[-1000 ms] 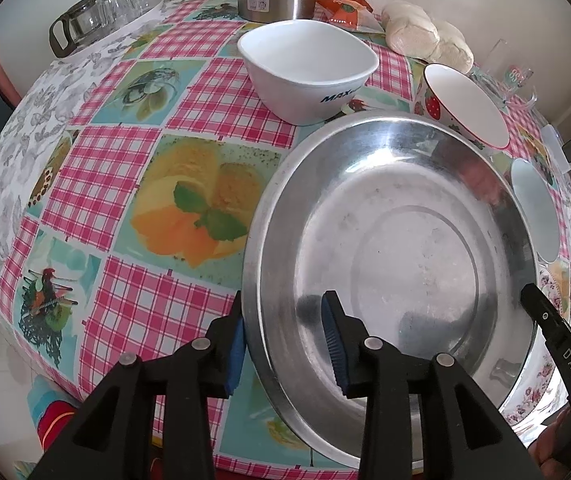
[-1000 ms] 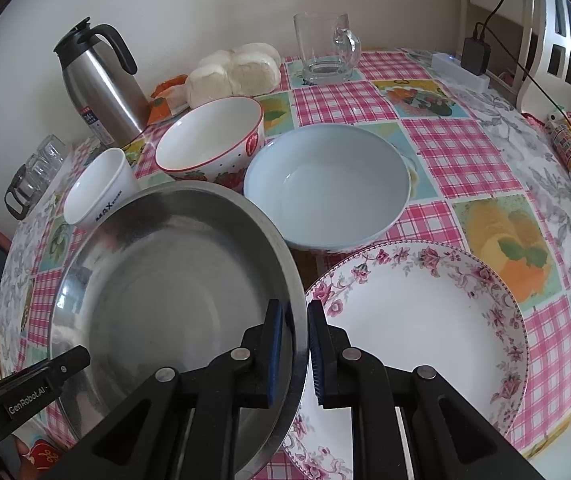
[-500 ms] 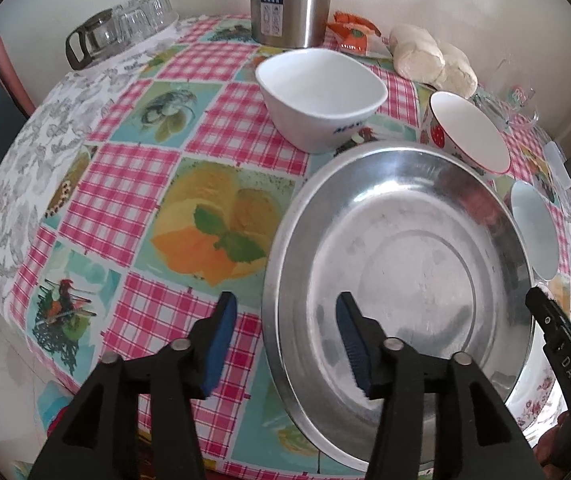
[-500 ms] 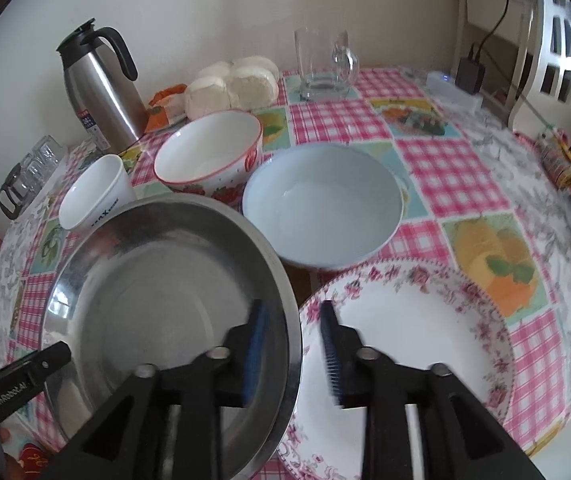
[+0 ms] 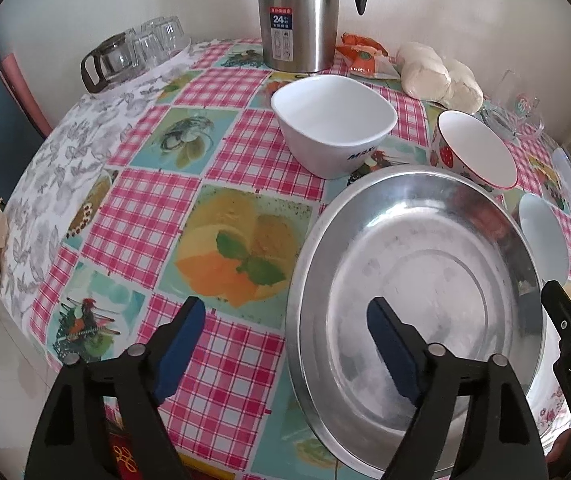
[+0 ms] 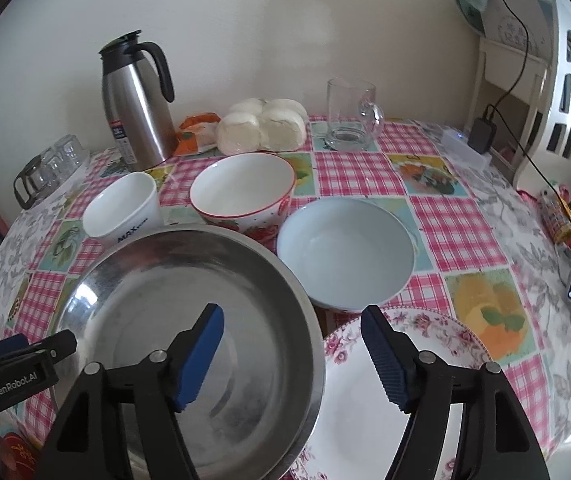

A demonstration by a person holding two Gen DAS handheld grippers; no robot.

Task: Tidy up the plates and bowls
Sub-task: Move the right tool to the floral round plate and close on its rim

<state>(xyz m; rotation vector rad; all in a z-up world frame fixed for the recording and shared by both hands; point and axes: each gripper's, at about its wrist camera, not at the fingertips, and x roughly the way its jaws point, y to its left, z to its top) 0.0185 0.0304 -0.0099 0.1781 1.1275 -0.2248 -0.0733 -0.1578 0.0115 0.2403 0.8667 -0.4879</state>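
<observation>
While both jaws have just opened wide off the steel plate [image 5: 425,272], holding nothing, only the right view shows the floral plate [image 6: 385,392].

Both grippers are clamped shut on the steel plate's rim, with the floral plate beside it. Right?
Not quite. The left gripper and right gripper have just been opening, pads off the steel plate, as both wrist views show. The floral plate is beside it.
</observation>
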